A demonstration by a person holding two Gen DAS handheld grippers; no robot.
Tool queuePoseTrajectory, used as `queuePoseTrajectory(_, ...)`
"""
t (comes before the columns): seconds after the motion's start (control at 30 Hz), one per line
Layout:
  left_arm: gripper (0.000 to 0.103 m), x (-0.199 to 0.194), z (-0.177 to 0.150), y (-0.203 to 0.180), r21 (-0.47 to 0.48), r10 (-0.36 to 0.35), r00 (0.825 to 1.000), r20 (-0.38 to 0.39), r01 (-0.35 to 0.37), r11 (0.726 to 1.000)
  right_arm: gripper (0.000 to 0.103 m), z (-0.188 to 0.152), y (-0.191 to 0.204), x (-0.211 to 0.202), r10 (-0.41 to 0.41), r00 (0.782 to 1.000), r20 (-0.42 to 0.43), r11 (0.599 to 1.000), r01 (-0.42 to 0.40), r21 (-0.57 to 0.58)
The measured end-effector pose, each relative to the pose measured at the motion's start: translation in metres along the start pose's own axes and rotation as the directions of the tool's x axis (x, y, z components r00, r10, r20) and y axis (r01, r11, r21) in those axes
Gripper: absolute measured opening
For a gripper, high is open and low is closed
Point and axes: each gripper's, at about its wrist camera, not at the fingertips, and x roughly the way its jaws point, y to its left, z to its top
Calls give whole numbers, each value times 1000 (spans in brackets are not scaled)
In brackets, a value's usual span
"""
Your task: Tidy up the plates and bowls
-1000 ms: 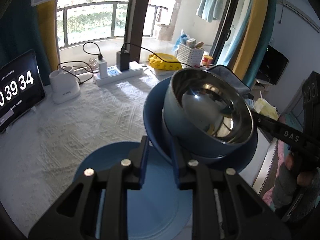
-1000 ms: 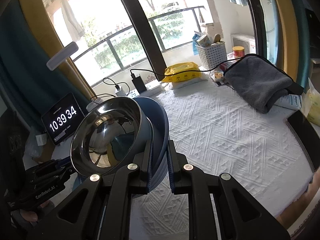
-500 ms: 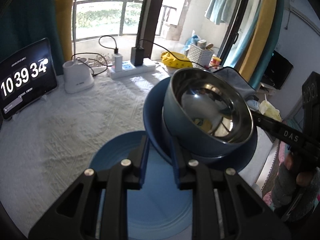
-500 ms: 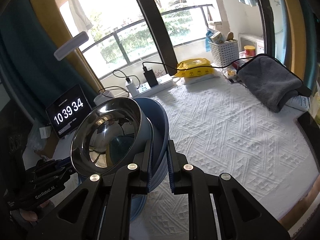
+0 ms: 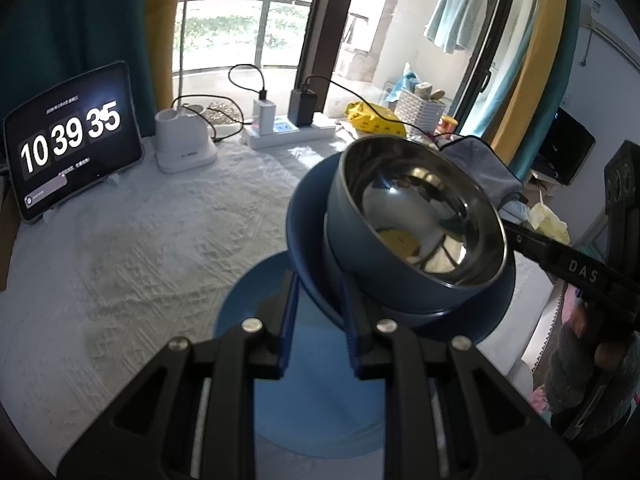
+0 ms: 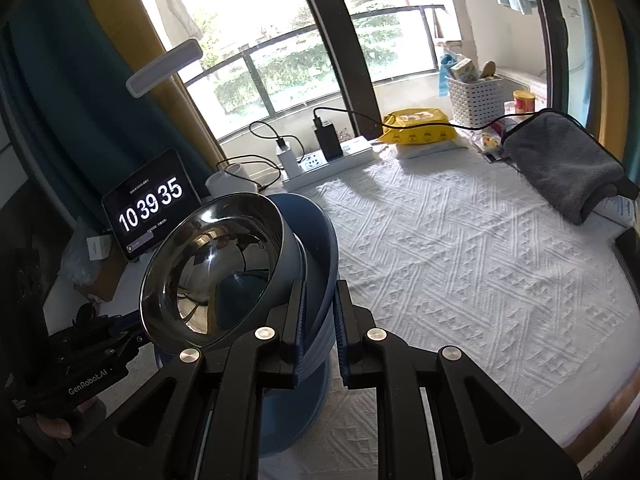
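A dark blue plate [image 5: 308, 216] is held in the air, tilted, with a blue bowl with a shiny steel inside [image 5: 416, 216] resting on it. My left gripper [image 5: 318, 292] is shut on the plate's near rim. From the opposite side my right gripper [image 6: 318, 300] is shut on the same plate [image 6: 320, 232], the bowl [image 6: 216, 264] to its left. A lighter blue plate [image 5: 312, 400] lies flat on the white cloth under the carried pair, and its edge [image 6: 292, 412] also shows in the right wrist view. Each gripper shows in the other's view, held by a hand.
At the back stand a tablet clock [image 5: 72, 140], a white lamp base [image 5: 184, 144] and a power strip [image 6: 324, 160] with chargers and cables. A yellow packet [image 6: 416, 128], a white basket [image 6: 476, 96] and a folded grey towel [image 6: 564, 160] are at the back right. The table edge [image 6: 600, 428] runs at right.
Both grippers have carried the dark plate and bowl together across the table; the light blue plate now lies more directly below them. Both grips are unchanged.
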Motion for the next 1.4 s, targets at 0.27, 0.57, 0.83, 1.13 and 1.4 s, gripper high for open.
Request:
queuePoseTrajectory(0.27,21,-7,-10,10,-8,11,1000,-5,-11,1000,16,-4,14,6,14,1000,-14,1000,-15,-15)
queuePoseTrajectory(0.57,21,-10,-18,20,-19,23,1000,-14,-23,1000,16,-13,23,15,25,999,-37,1000,-26,-17)
queuePoseTrajectory(0.83,21,-9,-25,26,-29,26,999,-28,-27,999,16,-18,26,20,36,998,-51,999,-37,-17)
queuePoseTrajectory(1.13,21,-9,-29,27,-26,33,999,-36,-33,999,16,-22,28,25,42,997,-62,999,-43,-14)
queuePoseTrajectory(1.4,21,-11,-30,27,-23,34,999,-37,-35,999,16,-25,27,25,46,997,-65,999,-46,-6)
